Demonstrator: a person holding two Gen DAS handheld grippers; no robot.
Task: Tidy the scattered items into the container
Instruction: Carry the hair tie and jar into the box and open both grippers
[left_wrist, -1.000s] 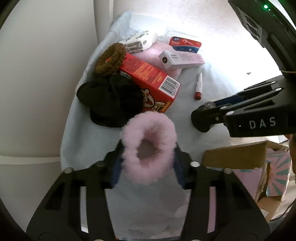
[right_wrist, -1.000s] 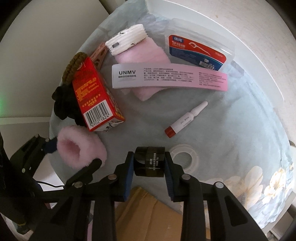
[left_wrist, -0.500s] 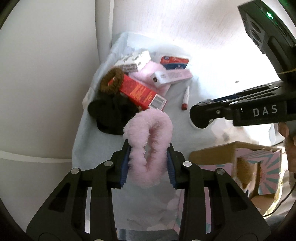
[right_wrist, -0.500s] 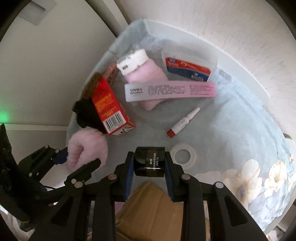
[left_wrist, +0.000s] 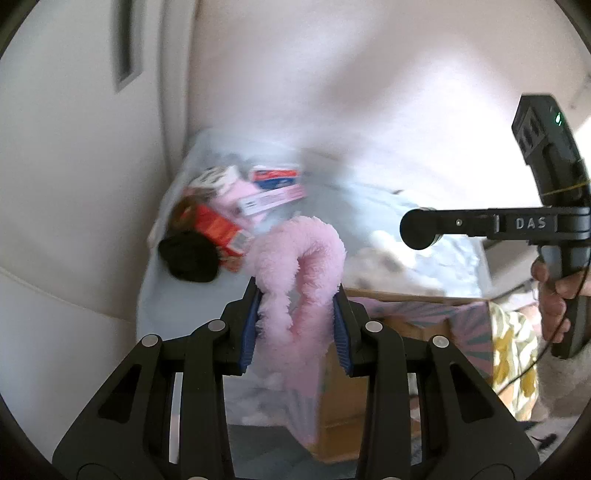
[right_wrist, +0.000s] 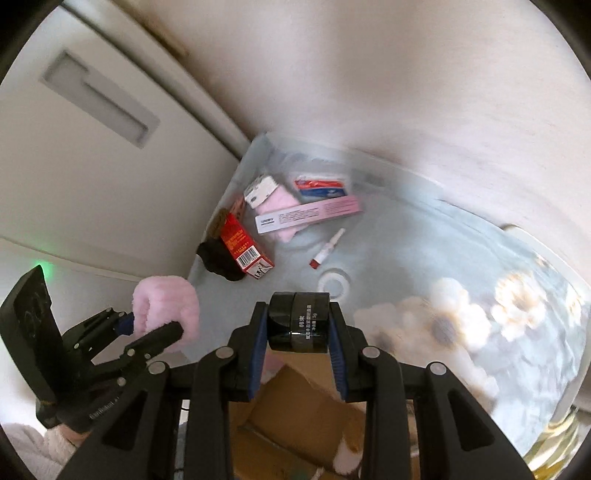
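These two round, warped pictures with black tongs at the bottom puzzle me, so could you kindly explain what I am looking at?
No robot here: a person holds a two-finger gripper in each hand, and a fisheye camera on each looks along its fingers, hence the warping.

In the left wrist view, the left gripper is shut on a fluffy pink scrunchie. The black tool at the right is the other gripper.

In the right wrist view, the right gripper is shut on a small black jar.

Behind them, a pale blue cloth bears a red box, a long pink box, a small red-capped tube, a white ring and a black scrunchie. Below the grippers sits an open cardboard box, presumably the container.
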